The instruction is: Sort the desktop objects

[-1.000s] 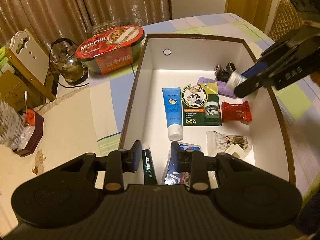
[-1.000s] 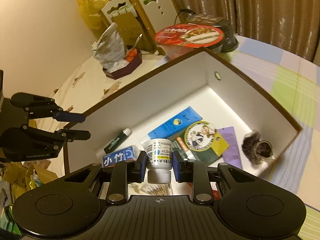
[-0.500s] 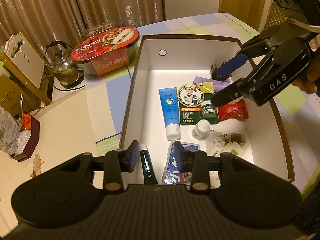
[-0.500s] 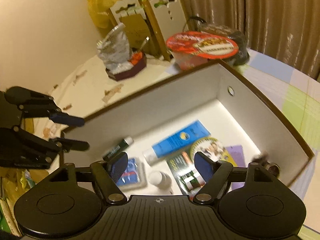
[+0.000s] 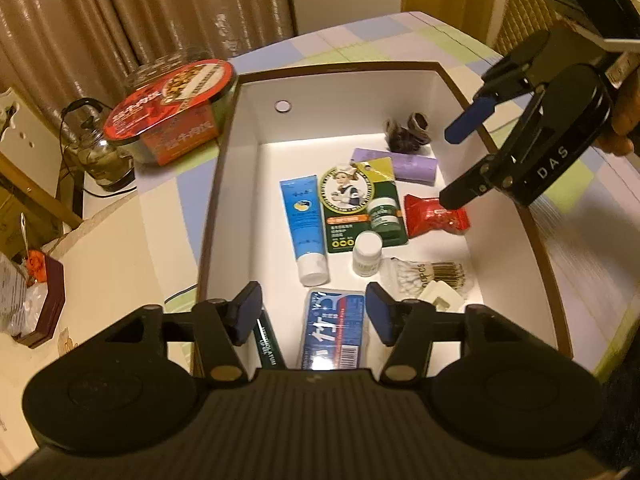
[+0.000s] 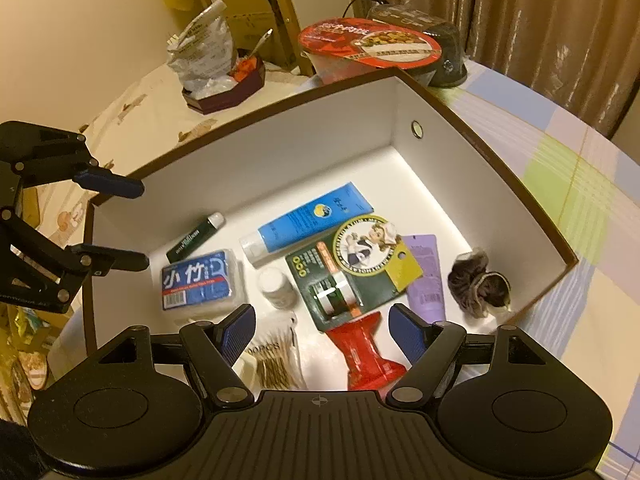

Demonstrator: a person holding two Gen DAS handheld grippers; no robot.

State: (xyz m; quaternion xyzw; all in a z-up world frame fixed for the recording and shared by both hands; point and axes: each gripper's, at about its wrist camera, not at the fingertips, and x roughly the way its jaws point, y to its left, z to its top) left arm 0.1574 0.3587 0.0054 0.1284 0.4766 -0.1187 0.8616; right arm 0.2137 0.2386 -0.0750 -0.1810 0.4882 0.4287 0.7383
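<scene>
Lying on its side in the box, the small white bottle showed a white cap and a pale printed label, its long axis running between blue tube and cotton swabs. Both grippers, left and right, hung spread and empty. Only the left view caught a hand.

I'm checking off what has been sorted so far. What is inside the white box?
The white box holds a blue tube, green carded jar, small white bottle, red packet, purple tube, cotton swabs, floss box, dark scrunchie, green lip balm. Its near corner is hidden.
</scene>
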